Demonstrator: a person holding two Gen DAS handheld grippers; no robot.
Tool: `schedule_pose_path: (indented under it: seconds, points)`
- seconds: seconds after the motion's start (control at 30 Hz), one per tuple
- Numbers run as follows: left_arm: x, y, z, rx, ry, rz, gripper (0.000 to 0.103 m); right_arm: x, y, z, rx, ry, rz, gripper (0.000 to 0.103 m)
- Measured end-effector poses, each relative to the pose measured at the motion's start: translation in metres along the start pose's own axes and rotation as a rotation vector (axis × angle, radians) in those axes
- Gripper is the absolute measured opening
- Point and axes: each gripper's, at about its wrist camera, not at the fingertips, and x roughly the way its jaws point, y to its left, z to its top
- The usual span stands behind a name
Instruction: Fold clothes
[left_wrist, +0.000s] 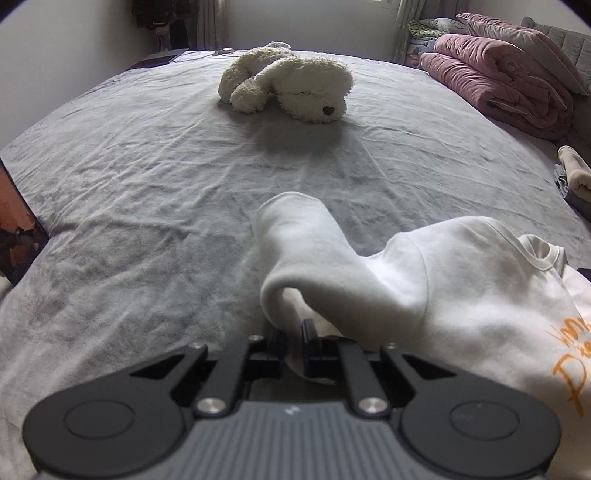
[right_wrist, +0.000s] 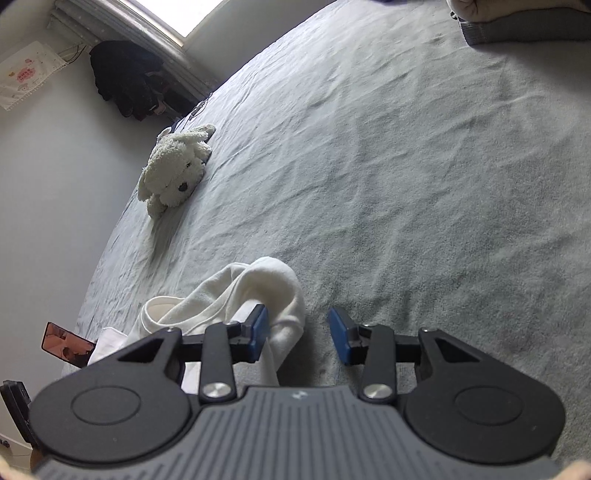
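Observation:
A white sweatshirt (left_wrist: 461, 280) with orange lettering lies on the grey bed sheet (left_wrist: 147, 184). My left gripper (left_wrist: 293, 343) is shut on the white fabric of its sleeve (left_wrist: 303, 236), which arches up in front of it. In the right wrist view the same white sweatshirt (right_wrist: 258, 295) is bunched at the left. My right gripper (right_wrist: 301, 334) is open; its left finger (right_wrist: 258, 332) touches the fabric and its right finger (right_wrist: 341, 334) is over bare sheet.
A white plush dog (left_wrist: 291, 81) lies further back on the bed; it also shows in the right wrist view (right_wrist: 173, 166). Pink folded quilts (left_wrist: 498, 74) are stacked at the far right. Folded clothes (left_wrist: 576, 177) lie at the right edge. A phone (right_wrist: 66, 343) lies at the bed's left edge.

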Motion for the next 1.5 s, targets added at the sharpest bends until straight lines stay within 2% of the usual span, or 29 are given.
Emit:
schedule_pose_path:
  seconds: [0.13,0.2,0.43,0.57,0.83,0.97,1.13,1.3,1.5]
  points:
    - [-0.004,0.0,0.012,0.032,-0.067,0.08,0.008,0.004,0.005,-0.003,-0.016,-0.019,-0.018,0.011]
    - [-0.007,0.0,0.019,0.047,-0.1,0.119,0.008,0.002,0.01,-0.004,-0.037,-0.037,-0.026,0.01]
    - [-0.019,0.005,0.043,0.045,-0.225,0.252,0.008,-0.032,0.033,0.001,-0.135,-0.225,-0.085,0.007]
    - [-0.029,-0.002,0.056,0.042,-0.324,0.325,0.008,-0.055,0.04,0.007,-0.166,-0.34,-0.113,0.007]
    - [-0.045,-0.036,0.071,0.077,-0.519,0.406,0.008,-0.08,0.049,0.02,-0.195,-0.478,-0.148,0.007]
    - [-0.039,-0.047,0.083,0.086,-0.528,0.4,0.008,-0.087,0.056,0.035,-0.228,-0.497,-0.178,0.007]
    - [-0.023,-0.058,0.105,0.118,-0.525,0.404,0.008,-0.076,0.069,0.062,-0.337,-0.54,-0.245,0.007]
    - [0.003,-0.067,0.127,0.139,-0.507,0.402,0.008,-0.044,0.072,0.086,-0.394,-0.568,-0.301,0.007]
    - [0.041,-0.066,0.145,0.168,-0.488,0.424,0.009,0.002,0.065,0.103,-0.433,-0.553,-0.368,0.007]
